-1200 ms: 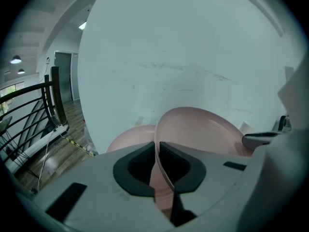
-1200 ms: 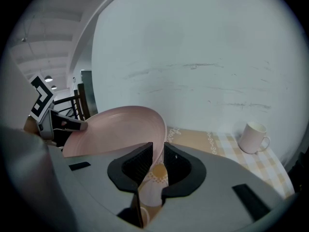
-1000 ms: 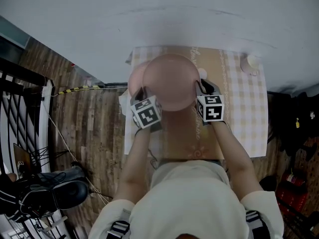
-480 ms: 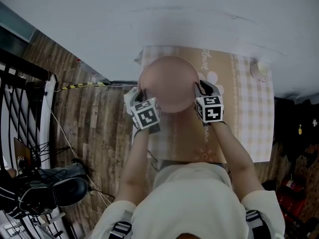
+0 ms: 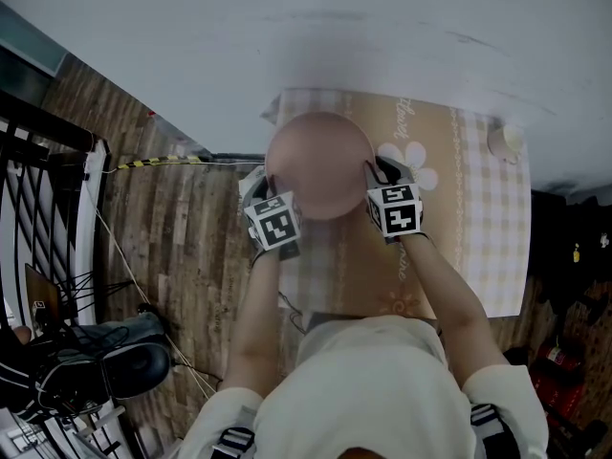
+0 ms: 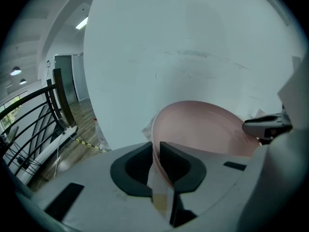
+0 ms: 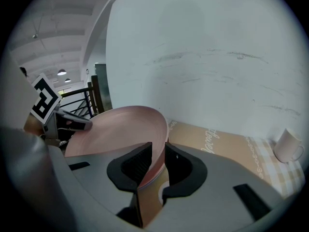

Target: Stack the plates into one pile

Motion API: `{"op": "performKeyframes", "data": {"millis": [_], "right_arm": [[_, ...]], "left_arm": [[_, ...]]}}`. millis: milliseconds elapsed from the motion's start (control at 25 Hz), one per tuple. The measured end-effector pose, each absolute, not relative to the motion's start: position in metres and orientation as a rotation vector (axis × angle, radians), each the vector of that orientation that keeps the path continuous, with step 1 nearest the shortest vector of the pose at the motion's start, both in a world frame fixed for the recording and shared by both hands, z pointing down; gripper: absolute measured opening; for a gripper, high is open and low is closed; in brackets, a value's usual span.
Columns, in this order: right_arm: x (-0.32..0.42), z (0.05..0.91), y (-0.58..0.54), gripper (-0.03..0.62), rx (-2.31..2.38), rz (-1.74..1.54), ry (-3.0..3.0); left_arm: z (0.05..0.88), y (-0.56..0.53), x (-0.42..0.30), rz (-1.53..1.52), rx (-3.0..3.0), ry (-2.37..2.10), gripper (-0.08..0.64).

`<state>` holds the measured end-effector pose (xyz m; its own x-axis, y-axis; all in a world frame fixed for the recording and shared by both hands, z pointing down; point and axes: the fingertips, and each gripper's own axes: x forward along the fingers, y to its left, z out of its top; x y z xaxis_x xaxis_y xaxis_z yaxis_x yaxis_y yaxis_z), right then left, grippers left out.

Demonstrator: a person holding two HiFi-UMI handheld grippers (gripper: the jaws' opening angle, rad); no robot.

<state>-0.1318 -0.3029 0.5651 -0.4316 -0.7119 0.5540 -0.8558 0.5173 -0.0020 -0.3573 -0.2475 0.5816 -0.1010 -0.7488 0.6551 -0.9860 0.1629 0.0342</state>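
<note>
The pink plate (image 5: pixel 318 165) hides whatever lies under it, its rim clamped in the left gripper (image 6: pixel 156 162) and between the right gripper's (image 7: pixel 158 167) just-opening jaws, touching its 2 pads (image 7: pixel 181 170).

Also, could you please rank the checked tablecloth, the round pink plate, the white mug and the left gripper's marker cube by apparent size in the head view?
1. Tan checked tablecloth
2. Round pink plate
3. Left gripper's black-and-white marker cube
4. White mug; the cube sits nearer the camera, so that last pair is unsure.
</note>
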Motion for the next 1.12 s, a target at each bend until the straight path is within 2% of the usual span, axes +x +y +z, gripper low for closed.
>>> {"op": "performKeyframes", "data": {"millis": [1120], "right_arm": [[-0.133,0.598,-0.309,0.08,1.261,0.412,-2.169]], "left_arm": [[0.619,-0.262,-0.357,0.777,1.723,-1.856,0.066]]}}
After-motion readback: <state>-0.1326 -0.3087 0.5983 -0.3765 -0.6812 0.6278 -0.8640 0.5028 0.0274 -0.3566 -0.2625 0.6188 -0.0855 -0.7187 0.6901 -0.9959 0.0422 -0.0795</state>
